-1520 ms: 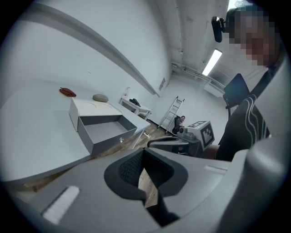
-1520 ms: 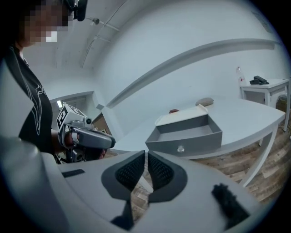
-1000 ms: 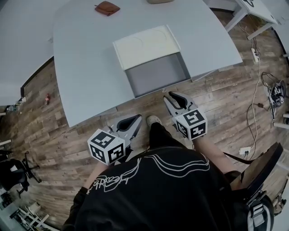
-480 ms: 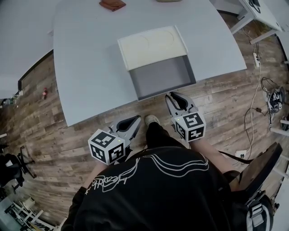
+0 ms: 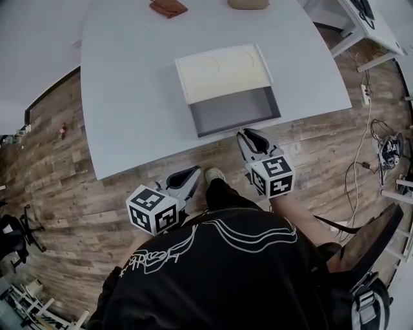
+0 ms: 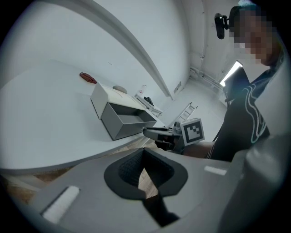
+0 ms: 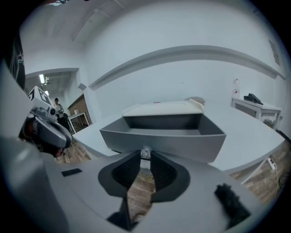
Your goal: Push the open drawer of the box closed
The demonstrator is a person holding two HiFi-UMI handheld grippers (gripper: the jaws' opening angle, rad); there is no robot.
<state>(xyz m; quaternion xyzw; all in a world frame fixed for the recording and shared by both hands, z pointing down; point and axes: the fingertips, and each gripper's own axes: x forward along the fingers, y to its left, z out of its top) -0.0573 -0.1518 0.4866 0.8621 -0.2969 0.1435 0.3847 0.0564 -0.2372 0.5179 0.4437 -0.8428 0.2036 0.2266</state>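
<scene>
A box with a cream top (image 5: 222,69) sits on the white table (image 5: 129,97) close to its near edge. Its grey drawer (image 5: 235,111) is pulled out towards me and is empty. My right gripper (image 5: 247,134) is at the drawer's front. In the right gripper view the drawer front (image 7: 182,141) fills the middle, and a small silver knob (image 7: 145,152) shows just past the right gripper (image 7: 145,157), whose tips stand slightly apart. My left gripper (image 5: 195,171) hangs low over the floor, off the table, with its tips together (image 6: 143,152) and nothing held.
A brown pouch (image 5: 168,8) and a tan object (image 5: 248,3) lie at the table's far side. The floor (image 5: 58,193) is wood planks. Cables and a power strip (image 5: 390,151) lie at the right, and a chair (image 5: 371,242) stands behind me.
The head view has shifted a little. The right gripper stays at the drawer front, and the drawer seems to stick out slightly less. The left gripper has barely moved.
</scene>
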